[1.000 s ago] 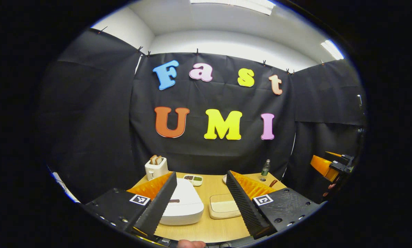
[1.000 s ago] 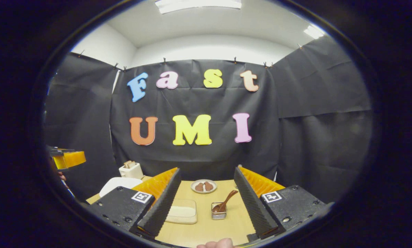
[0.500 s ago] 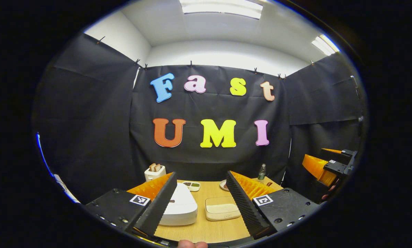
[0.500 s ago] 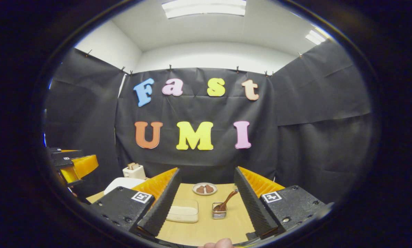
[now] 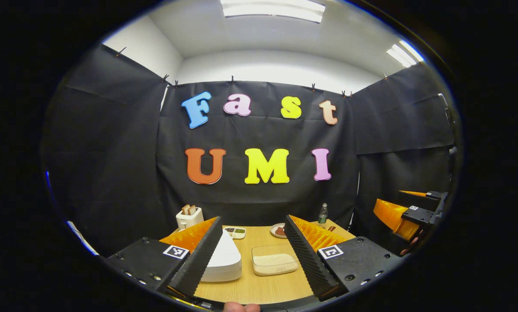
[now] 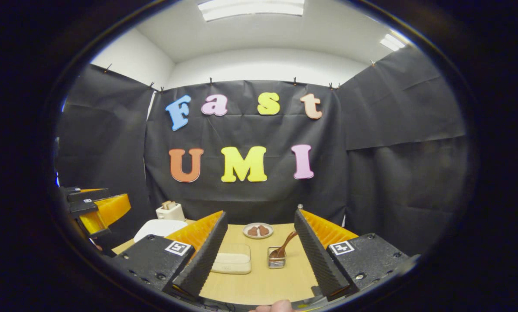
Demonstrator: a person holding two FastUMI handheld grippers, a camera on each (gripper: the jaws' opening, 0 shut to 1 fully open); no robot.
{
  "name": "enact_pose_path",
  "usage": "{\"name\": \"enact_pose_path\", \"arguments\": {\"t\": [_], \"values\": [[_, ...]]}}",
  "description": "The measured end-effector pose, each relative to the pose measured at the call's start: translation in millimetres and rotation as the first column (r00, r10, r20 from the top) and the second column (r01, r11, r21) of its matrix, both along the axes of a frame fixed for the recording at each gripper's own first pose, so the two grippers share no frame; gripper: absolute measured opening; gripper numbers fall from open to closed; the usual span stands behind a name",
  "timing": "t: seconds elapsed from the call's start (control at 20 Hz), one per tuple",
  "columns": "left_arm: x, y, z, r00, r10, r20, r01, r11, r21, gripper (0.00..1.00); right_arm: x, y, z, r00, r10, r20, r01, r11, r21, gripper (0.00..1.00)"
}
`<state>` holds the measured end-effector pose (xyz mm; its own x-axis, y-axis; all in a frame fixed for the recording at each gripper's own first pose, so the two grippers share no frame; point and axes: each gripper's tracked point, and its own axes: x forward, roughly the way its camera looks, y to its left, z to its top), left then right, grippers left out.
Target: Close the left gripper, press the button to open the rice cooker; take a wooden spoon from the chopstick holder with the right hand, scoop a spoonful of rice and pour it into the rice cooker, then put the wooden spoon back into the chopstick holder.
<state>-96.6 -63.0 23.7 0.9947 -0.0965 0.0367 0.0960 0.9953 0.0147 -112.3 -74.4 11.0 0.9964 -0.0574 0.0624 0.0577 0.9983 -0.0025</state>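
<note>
A black-draped booth with a white ceiling surrounds a light wooden table. In the left gripper view, a white rice cooker, lid down, sits at the near left of the table, partly behind one finger. Right of it lies a shallow tray of rice. A white toaster stands at the far left, with a small divided dish, a plate of brown food and a bottle along the far edge.

The left gripper hangs above the near edge, fingers spread wide and empty. The right gripper, likewise wide apart and holding nothing, looks toward the chopstick holder, where a wooden spoon leans to the right. The holder stands just right of the rice tray.
</note>
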Motion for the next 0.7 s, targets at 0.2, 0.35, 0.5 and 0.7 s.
{"name": "enact_pose_path", "arguments": {"t": [0.2,0.35,0.5,0.7], "values": [[0.3,1.7,2.4,1.0,-0.005,0.008,0.005,1.0,-0.004,0.93,-0.4,0.0,-1.2,1.0,-0.005,-0.001,0.005,1.0,-0.006,1.0],[0.8,3.8,3.0,1.0,-0.001,0.01,0.001,1.0,0.001,0.93,-0.1,1.1,-1.0,1.0,-0.007,-0.003,0.007,1.0,-0.007,1.0],[2.4,6.7,1.1,1.0,0.001,0.005,-0.001,1.0,0.001,0.93,0.2,3.3,-1.9,1.0,-0.008,-0.007,0.008,1.0,-0.006,1.0],[0.6,11.8,1.3,1.0,0.011,0.003,-0.011,1.0,0.003,0.93,2.1,3.7,-1.5,1.0,-0.008,-0.007,0.008,1.0,-0.011,0.99]]}}
